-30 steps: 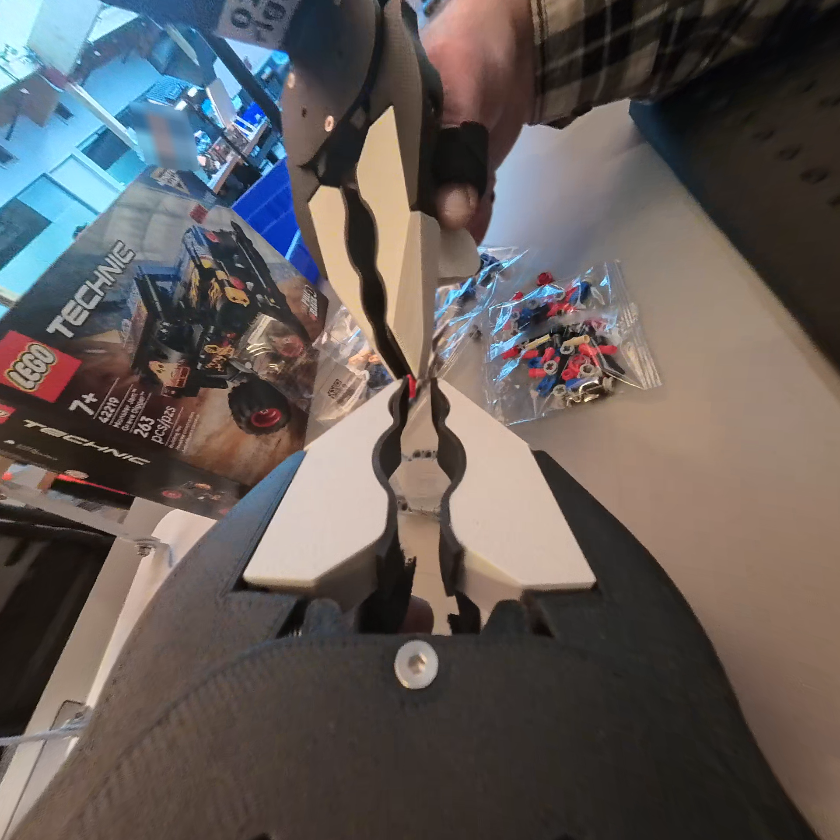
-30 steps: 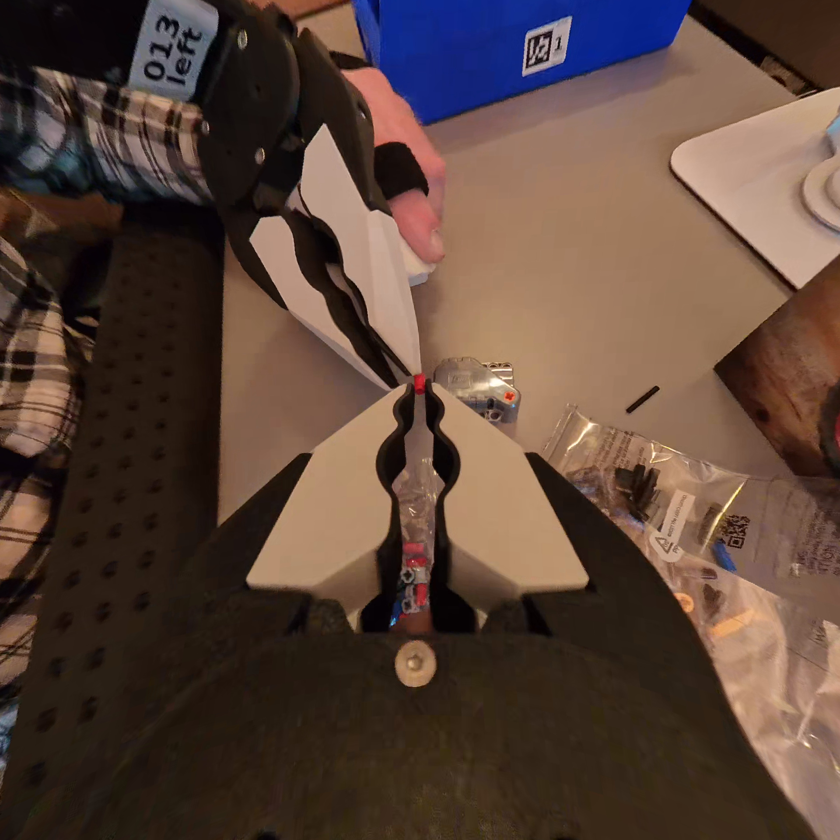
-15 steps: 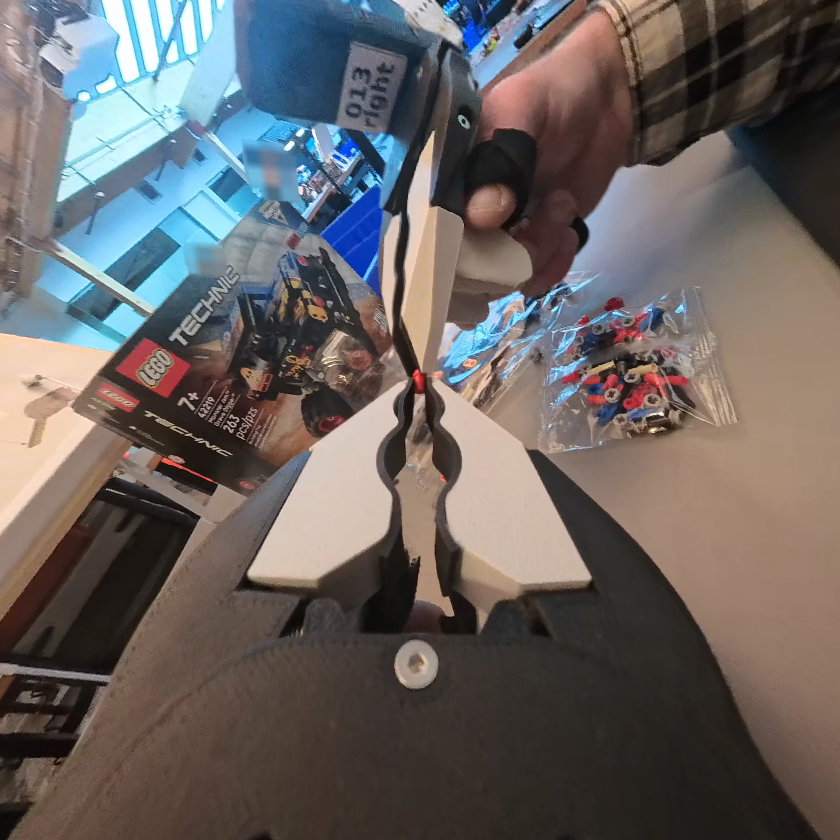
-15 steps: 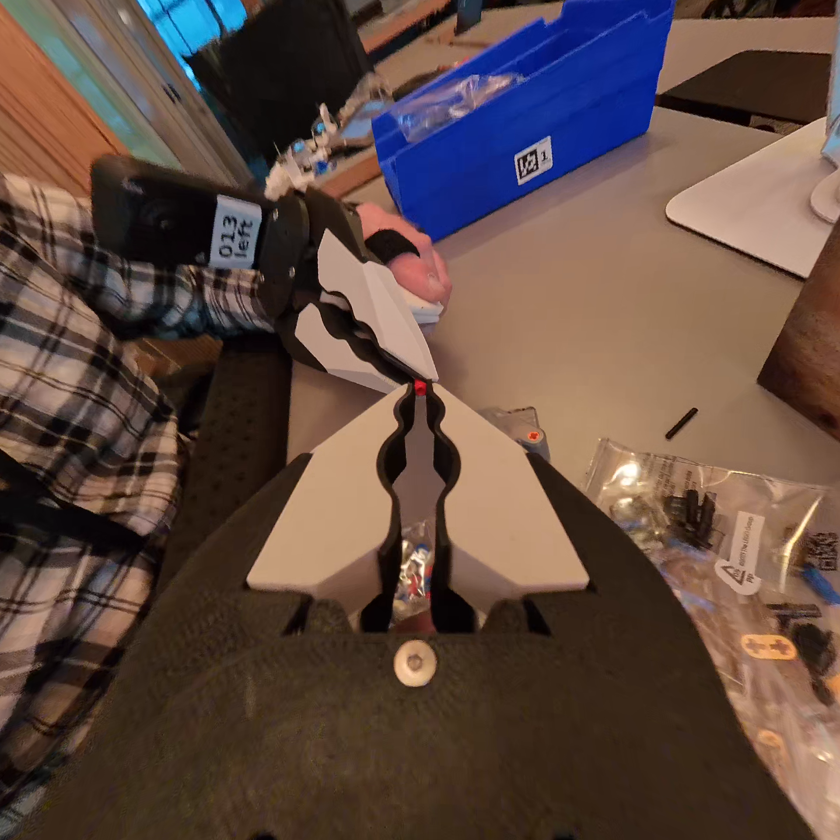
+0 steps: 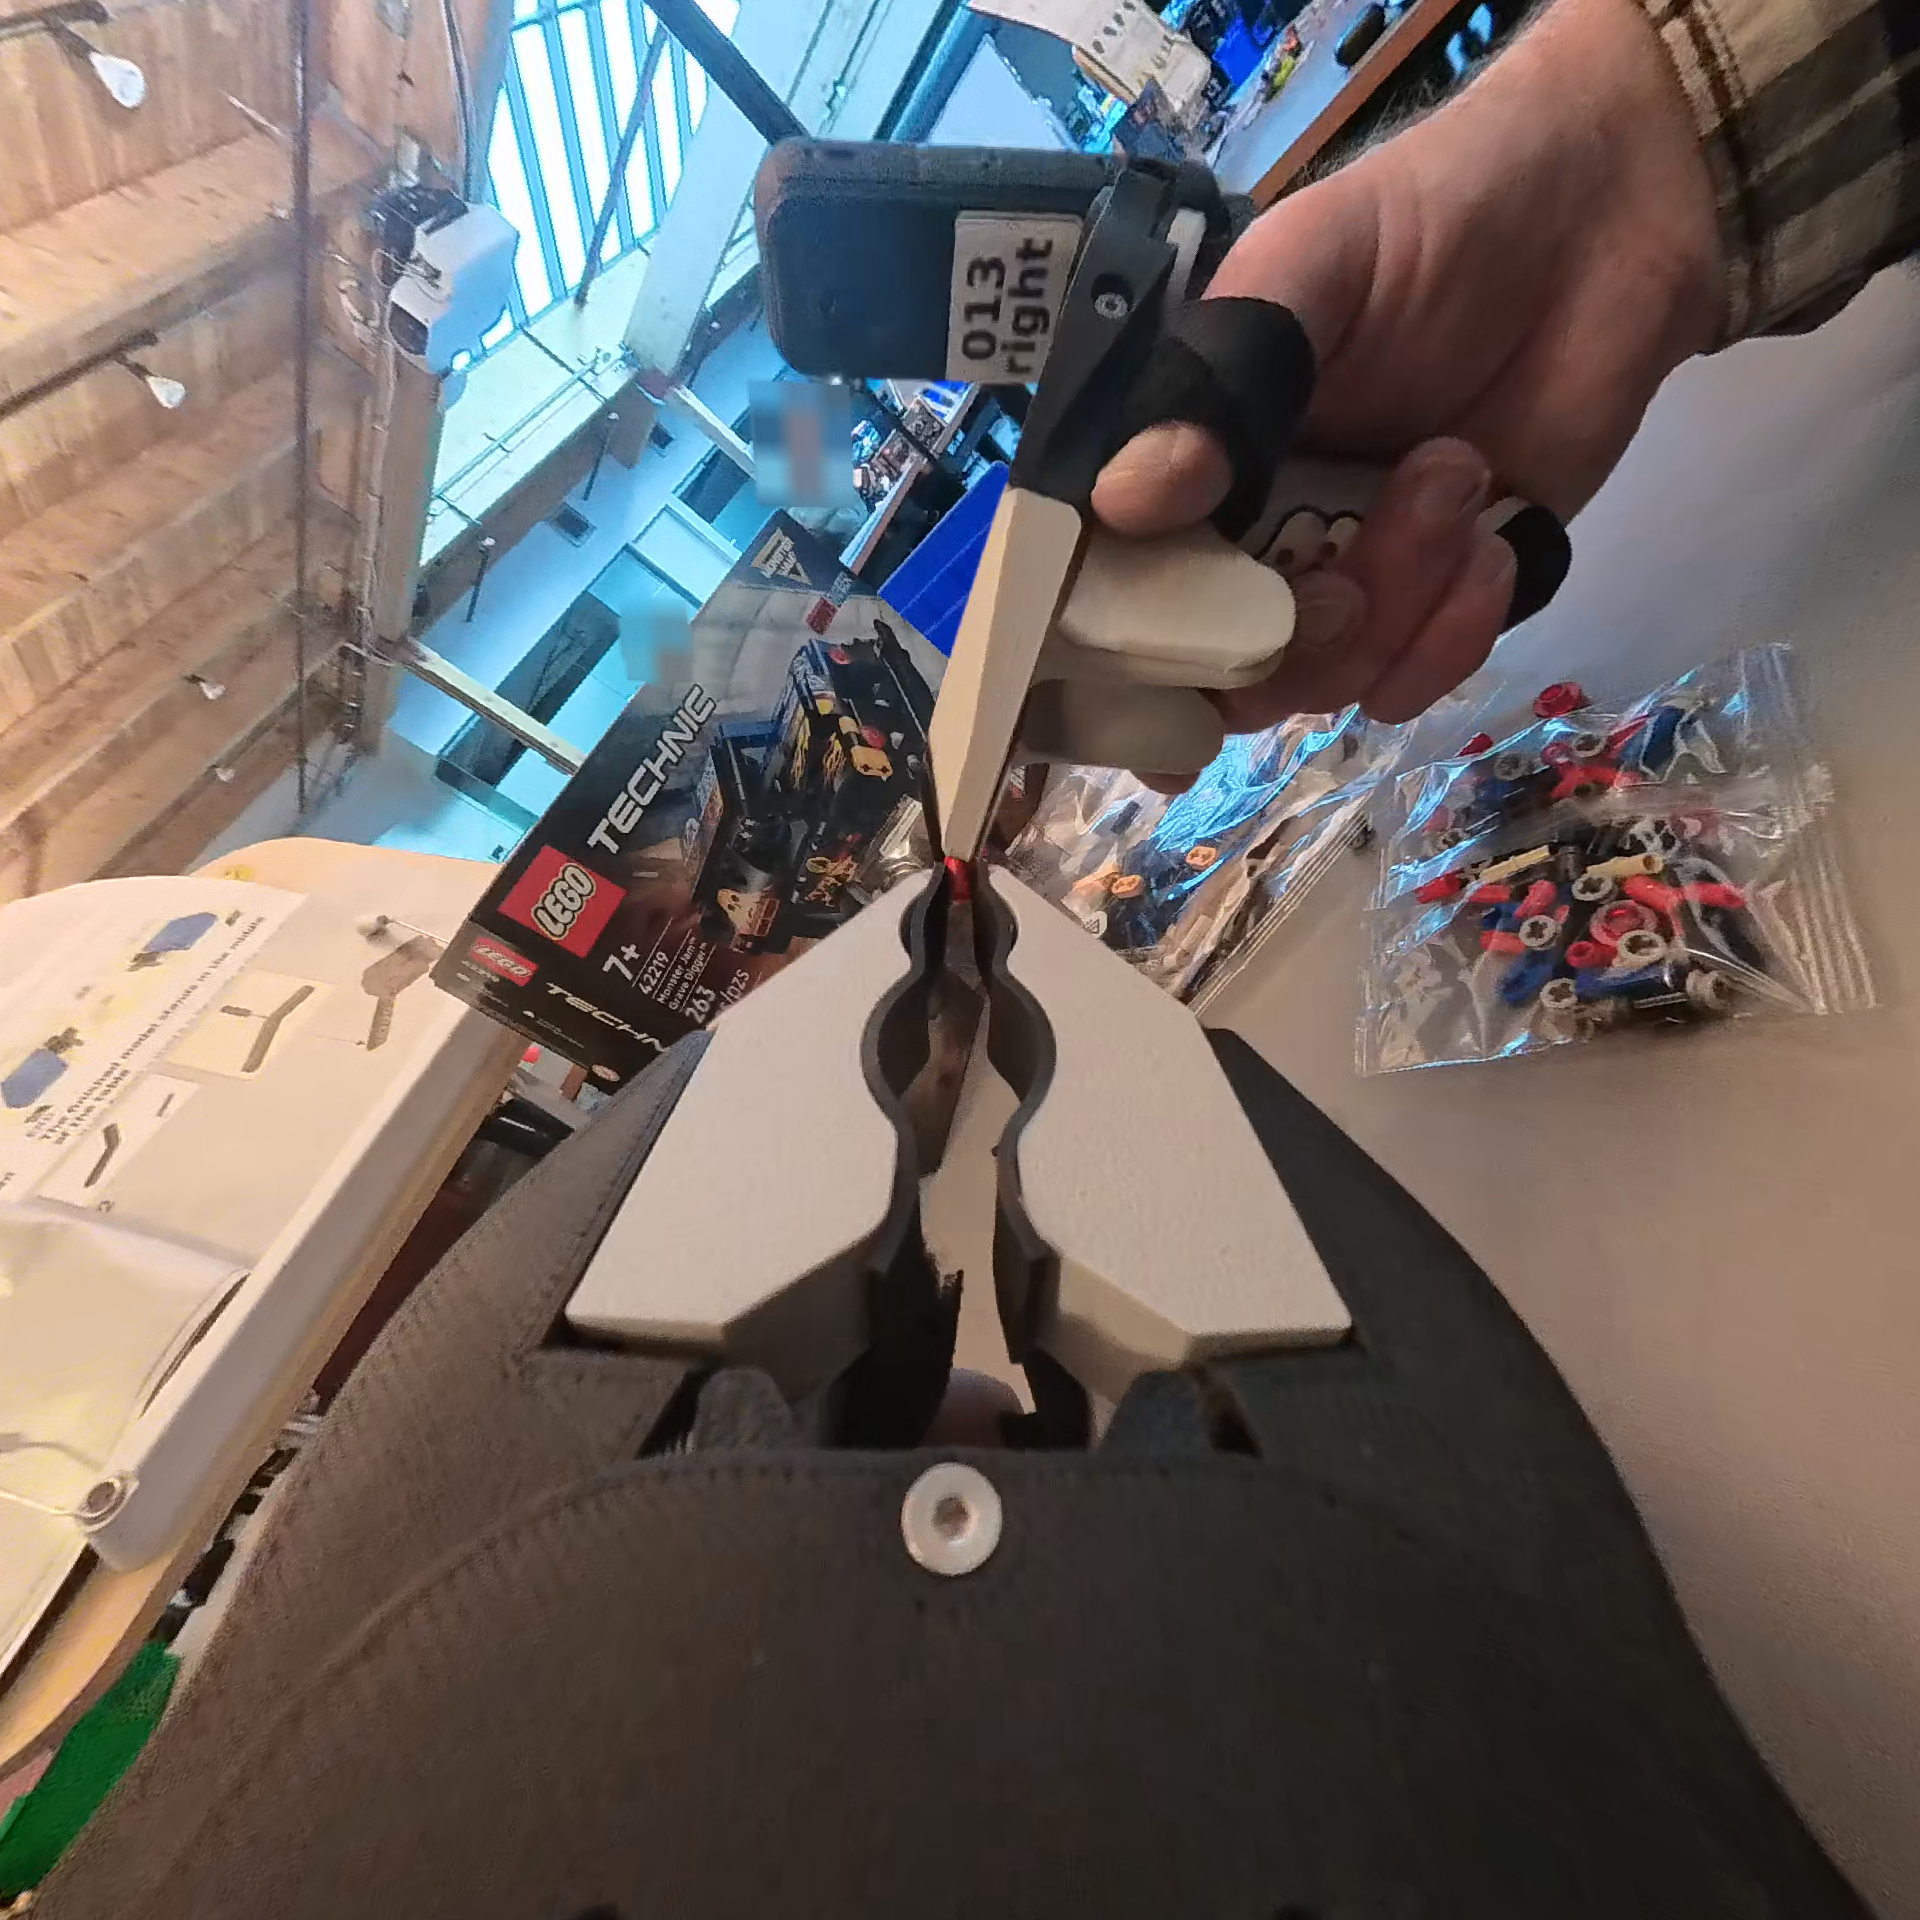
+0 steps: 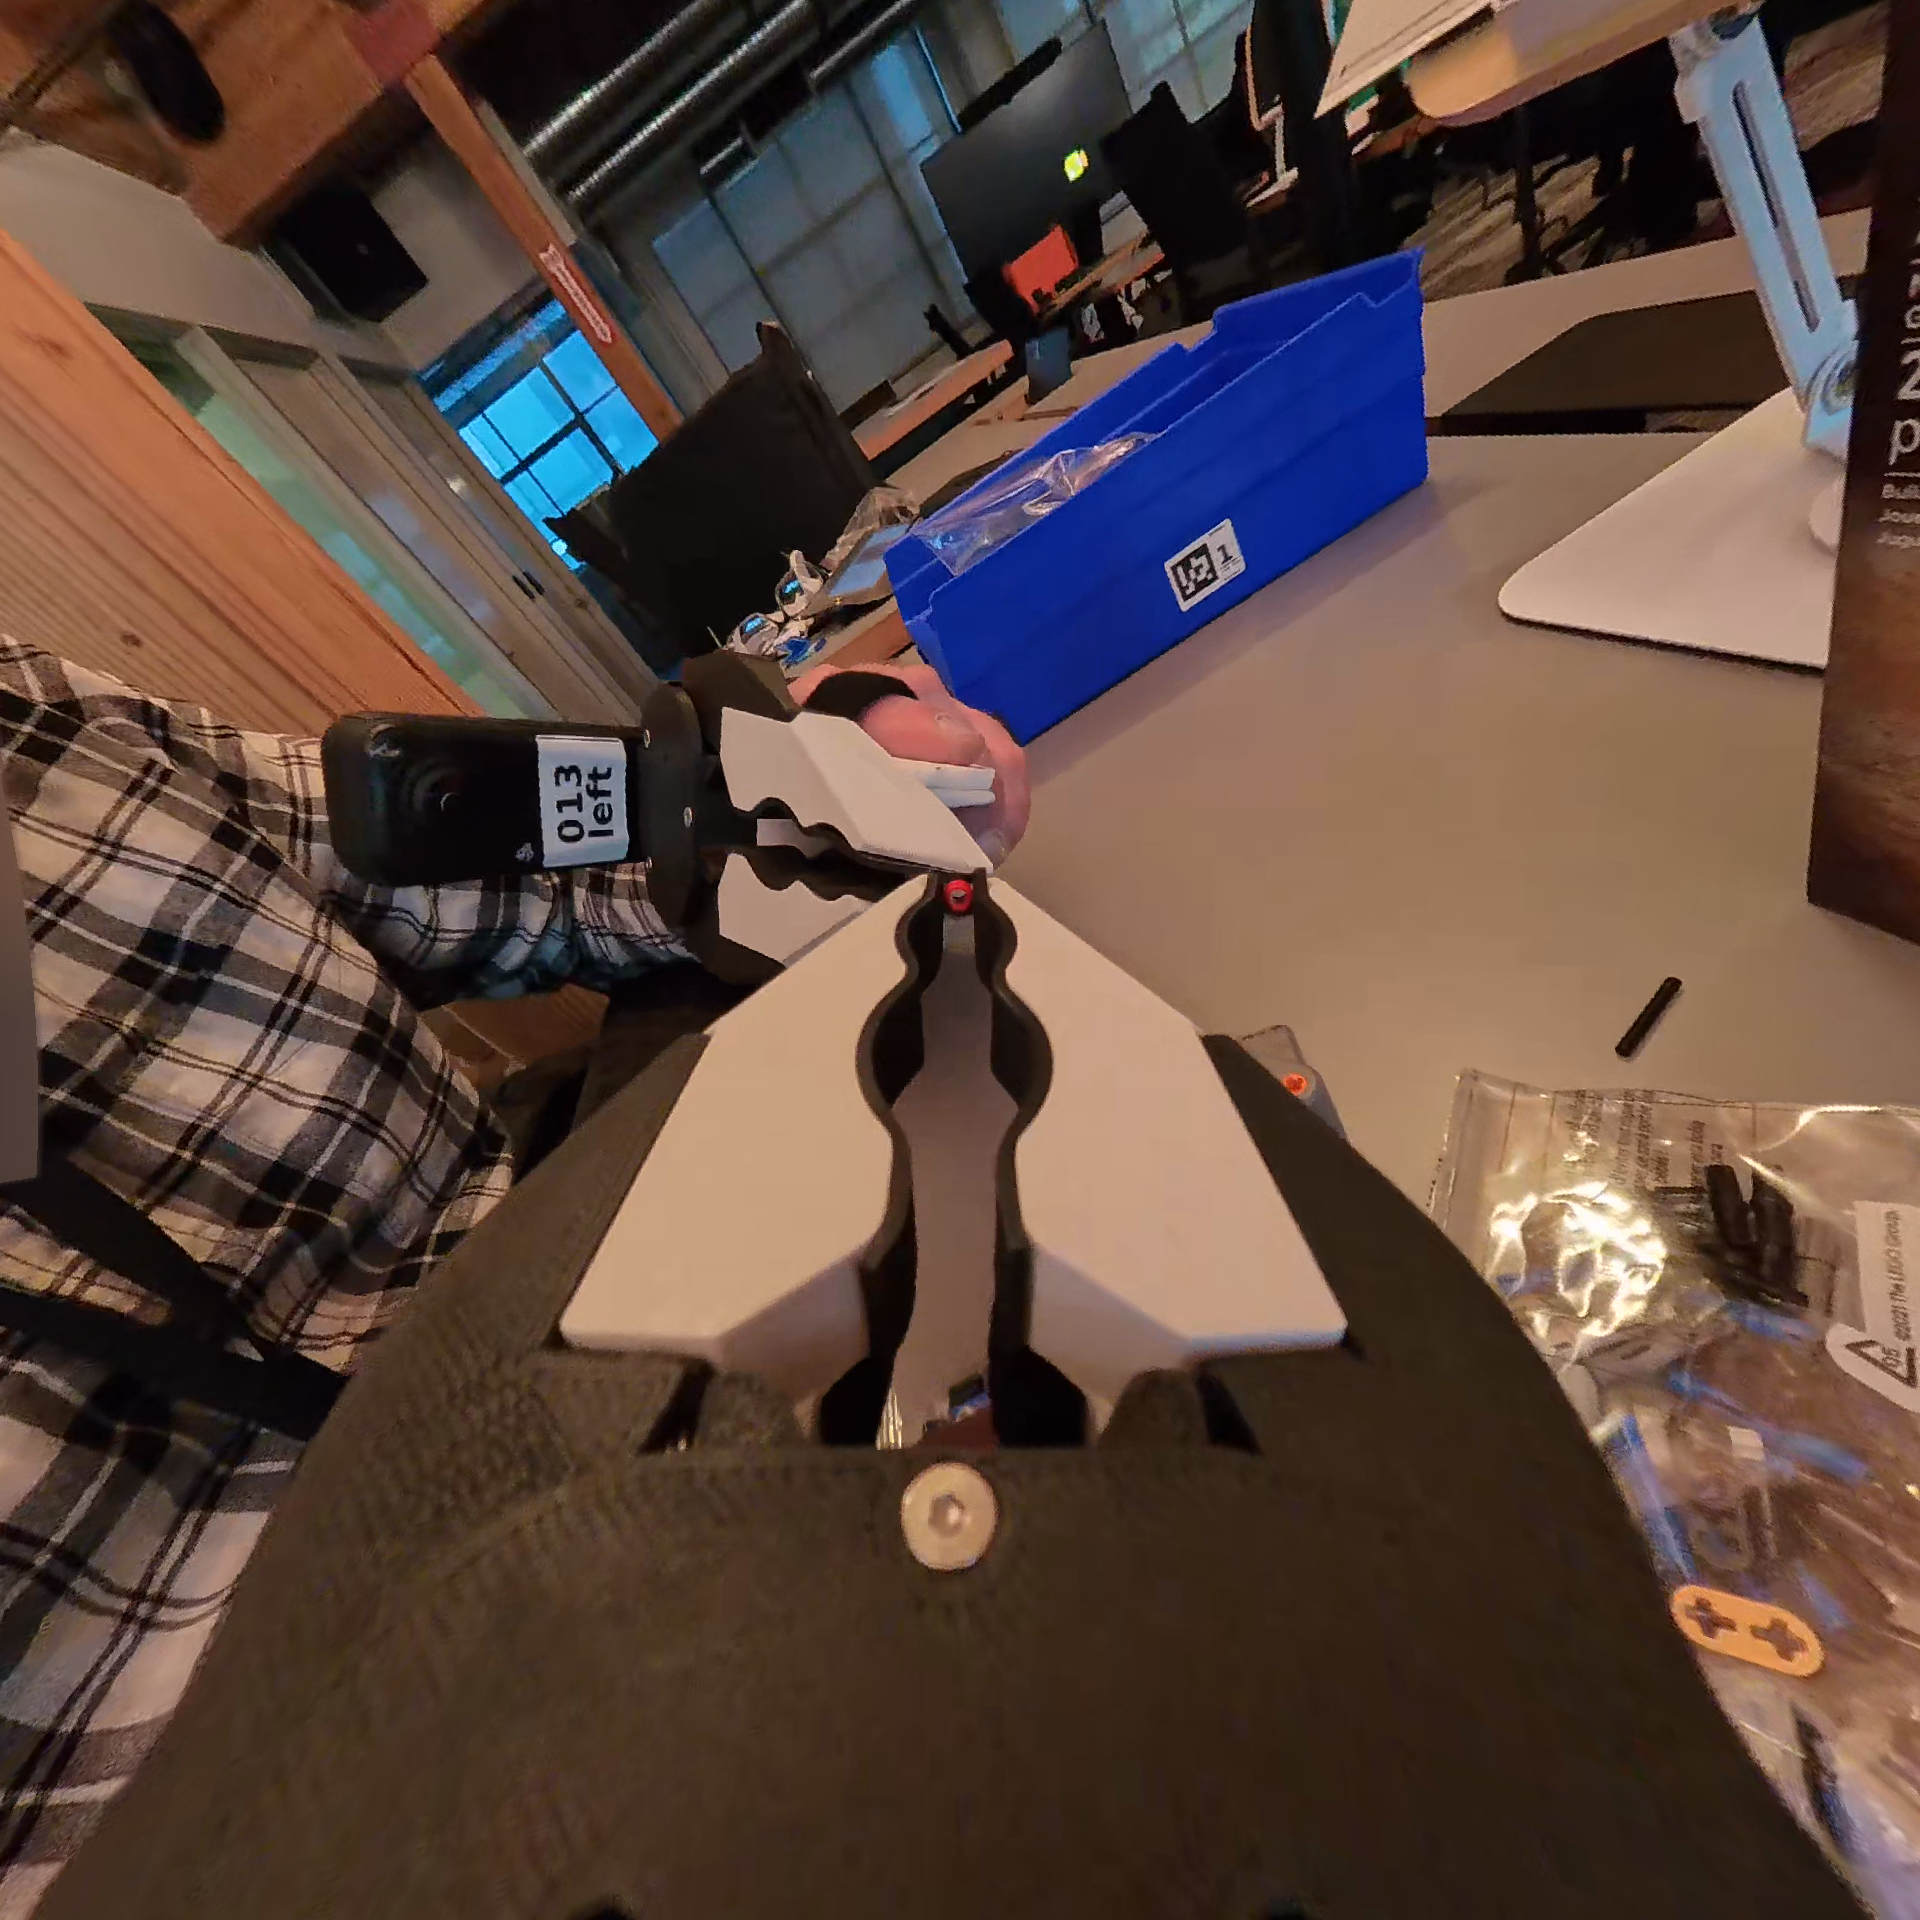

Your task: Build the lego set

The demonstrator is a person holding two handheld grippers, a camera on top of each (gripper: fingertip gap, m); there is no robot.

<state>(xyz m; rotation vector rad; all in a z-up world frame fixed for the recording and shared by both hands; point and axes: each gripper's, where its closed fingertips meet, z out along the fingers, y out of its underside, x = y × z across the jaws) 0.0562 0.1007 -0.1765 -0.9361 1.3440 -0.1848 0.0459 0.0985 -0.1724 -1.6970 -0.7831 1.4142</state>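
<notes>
Lego peg (image 6: 957,896), small and red, is right at the tips of the right gripper (image 6: 957,902), pinched there with the fingers pressed together on it, its round end facing the camera. Tip to tip with it comes the left gripper (image 5: 954,894): in the left wrist view the same red peg (image 5: 957,883) sits in the notch where both pairs of tips meet, the left fingers drawn in tight around it too, though I can't tell which pair truly bears the load. The peg is held up off the table (image 6: 1351,790), not resting on anything.

The relation that matters: the two grippers meet at an angle, the right one coming down steeply from above in the left wrist view, and the peg's long axis seems to run along the right gripper's line, end-on to its camera. It is too small to be sure. A handover or a re-grip looks like the step in hand, and whichever side lets go first must do so cleanly or the peg drops.

Just beyond, on the table, lie a clear bag of red and blue pieces (image 5: 1621,883), another clear bag with black pins (image 6: 1714,1278), and a loose black pin (image 6: 1649,1017). Farther out stands the lego box (image 5: 707,862), then the blue bin (image 6: 1174,540) well behind the hands.
</notes>
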